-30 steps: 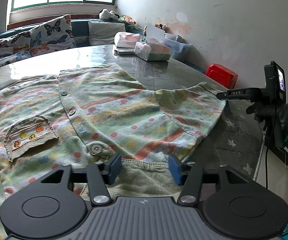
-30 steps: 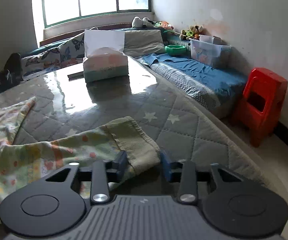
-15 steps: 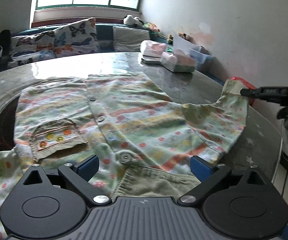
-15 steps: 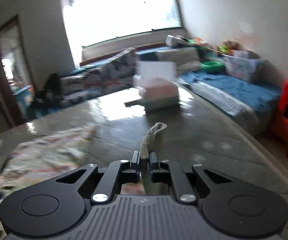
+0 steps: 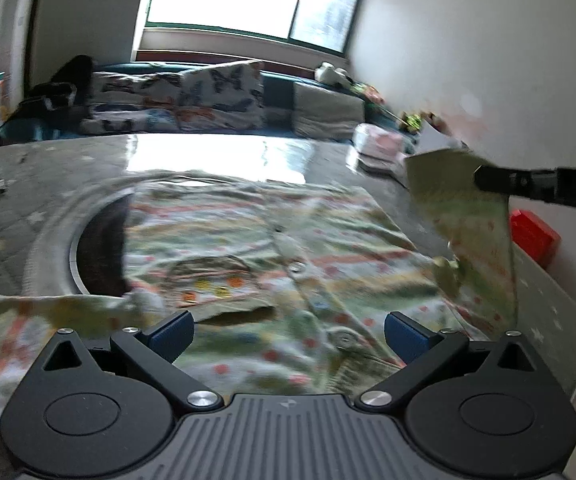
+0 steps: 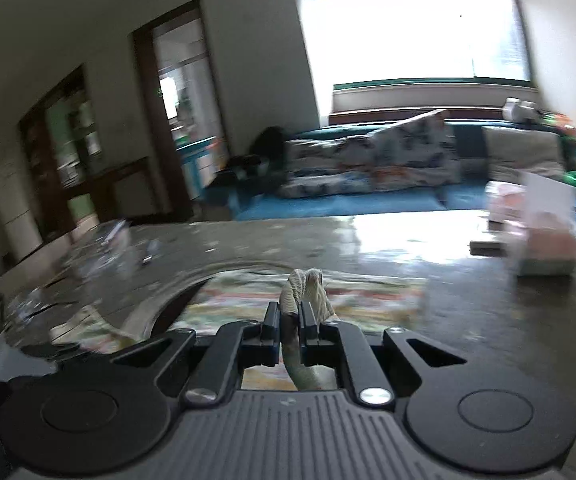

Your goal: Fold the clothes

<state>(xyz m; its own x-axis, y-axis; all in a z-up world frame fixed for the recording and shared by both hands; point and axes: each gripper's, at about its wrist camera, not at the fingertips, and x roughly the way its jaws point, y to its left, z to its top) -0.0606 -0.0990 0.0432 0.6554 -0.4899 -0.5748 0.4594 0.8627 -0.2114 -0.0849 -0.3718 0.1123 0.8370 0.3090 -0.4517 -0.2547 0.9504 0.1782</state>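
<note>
A child's green patterned shirt point(image 5: 271, 248) with buttons and a chest pocket lies spread on the round table. My left gripper point(image 5: 288, 334) is open and empty, low over the shirt's near hem. My right gripper point(image 6: 290, 320) is shut on the shirt's sleeve cuff point(image 6: 308, 284). In the left wrist view it point(image 5: 484, 178) holds the sleeve point(image 5: 472, 220) lifted above the table at the right, the cloth hanging down to the shirt body.
The table point(image 5: 223, 156) has a dark round opening point(image 5: 101, 252) under the shirt's left part. Tissue packs point(image 6: 544, 240) stand at its far right edge. A red stool point(image 5: 534, 238) stands beside the table. A sofa with cushions point(image 5: 191, 100) runs behind.
My right gripper has carried the pinched sleeve higher and leftward, turning toward the shirt's middle. My left gripper, open since half a second ago, has shifted left over the hem.
</note>
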